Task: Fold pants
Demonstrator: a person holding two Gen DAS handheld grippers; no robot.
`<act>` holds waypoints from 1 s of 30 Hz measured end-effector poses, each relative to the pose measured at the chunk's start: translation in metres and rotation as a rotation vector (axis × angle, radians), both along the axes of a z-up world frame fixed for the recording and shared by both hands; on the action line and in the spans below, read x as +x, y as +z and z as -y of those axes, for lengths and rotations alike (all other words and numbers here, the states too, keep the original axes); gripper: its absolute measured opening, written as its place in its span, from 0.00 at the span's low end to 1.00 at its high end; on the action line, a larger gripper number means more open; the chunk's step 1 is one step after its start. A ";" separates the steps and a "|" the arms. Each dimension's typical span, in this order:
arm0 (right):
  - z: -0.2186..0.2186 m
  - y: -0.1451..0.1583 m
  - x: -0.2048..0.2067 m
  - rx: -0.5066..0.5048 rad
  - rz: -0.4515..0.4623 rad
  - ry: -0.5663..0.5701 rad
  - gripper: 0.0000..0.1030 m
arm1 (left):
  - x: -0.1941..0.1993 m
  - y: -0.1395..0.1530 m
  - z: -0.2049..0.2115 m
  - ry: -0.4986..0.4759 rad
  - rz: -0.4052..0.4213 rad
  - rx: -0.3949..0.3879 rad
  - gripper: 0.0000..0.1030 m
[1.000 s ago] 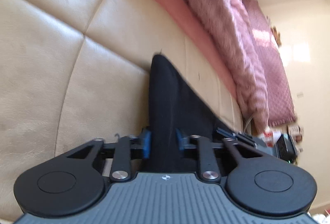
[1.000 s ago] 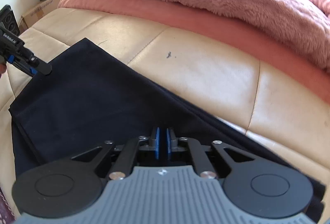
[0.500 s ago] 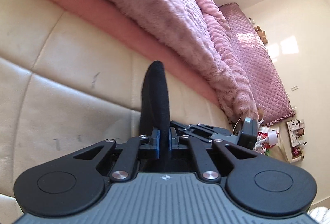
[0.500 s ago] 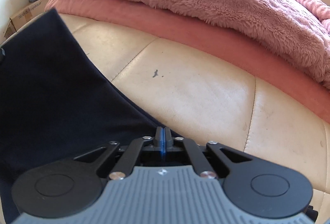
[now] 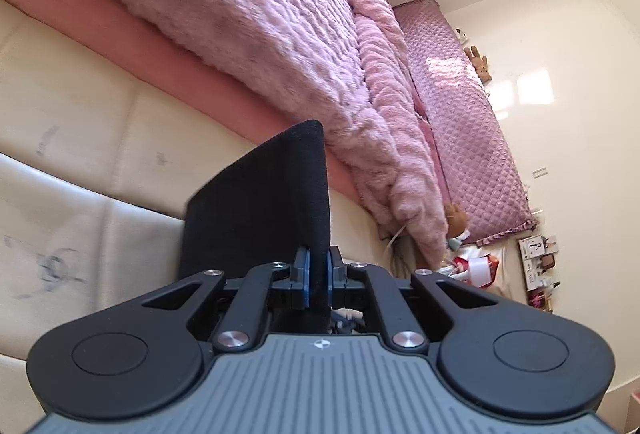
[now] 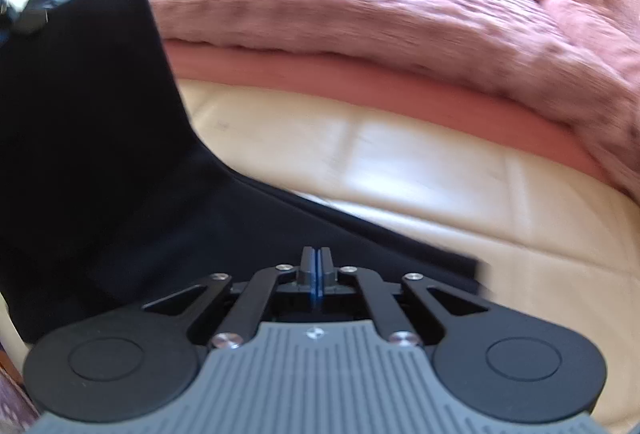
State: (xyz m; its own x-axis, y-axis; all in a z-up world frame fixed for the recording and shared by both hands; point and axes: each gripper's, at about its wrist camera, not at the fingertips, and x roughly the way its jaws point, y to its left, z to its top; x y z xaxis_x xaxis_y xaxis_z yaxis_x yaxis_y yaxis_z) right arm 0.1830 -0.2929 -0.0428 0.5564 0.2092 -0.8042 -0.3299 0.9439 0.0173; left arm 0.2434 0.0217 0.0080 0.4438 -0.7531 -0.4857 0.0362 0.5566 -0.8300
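**Left wrist view: carrying the lifted end over for the fold**

Left wrist view: left gripper (image 5: 318,284) pinching an edge of the black pants (image 5: 264,202), blue pads clamped on cloth, a stiff-looking flap standing up past the jaws. Beyond it, cream leather cushions (image 5: 80,114) and a pink fluffy blanket (image 5: 248,18) at the far side.

Right wrist view: right gripper (image 6: 316,276) with jaws pressed together; likely holding the near edge of the pants (image 6: 100,154), though cloth between the pads cannot be made out. One end of the pants raised high at the left, the rest lying flat across the cushion (image 6: 400,162) toward the right. Picture blurred by motion.

Judged step: bringing the raised end over onto the flat part.

To do it well:
- Keep both pinches firm; no loosening before the cloth lies down.
- Hold both corners level and equally taut, so the fold line runs straight.
- Carry high enough to avoid dragging the lower layer.
- Lay edge onto edge, then release.
- Watch for slack between the grippers, a likely source of wrinkles.
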 end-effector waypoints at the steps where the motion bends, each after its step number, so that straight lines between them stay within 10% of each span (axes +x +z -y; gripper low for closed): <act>1: 0.015 0.001 -0.008 -0.017 -0.006 -0.027 0.02 | 0.001 0.002 0.010 -0.003 -0.002 -0.001 0.07; 12: 0.091 -0.020 -0.061 0.134 -0.041 -0.219 0.03 | 0.011 -0.002 0.124 -0.042 -0.069 0.118 0.07; 30: 0.112 -0.048 -0.065 0.259 -0.056 -0.244 0.03 | 0.041 -0.115 0.240 -0.148 -0.335 0.229 0.15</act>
State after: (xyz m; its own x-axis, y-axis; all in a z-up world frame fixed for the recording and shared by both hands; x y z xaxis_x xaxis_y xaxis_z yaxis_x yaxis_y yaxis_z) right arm 0.1178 -0.4052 -0.0911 0.5717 0.2764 -0.7725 -0.0876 0.9567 0.2775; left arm 0.2841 -0.2181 -0.1069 0.1286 -0.6527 -0.7467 -0.1206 0.7370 -0.6650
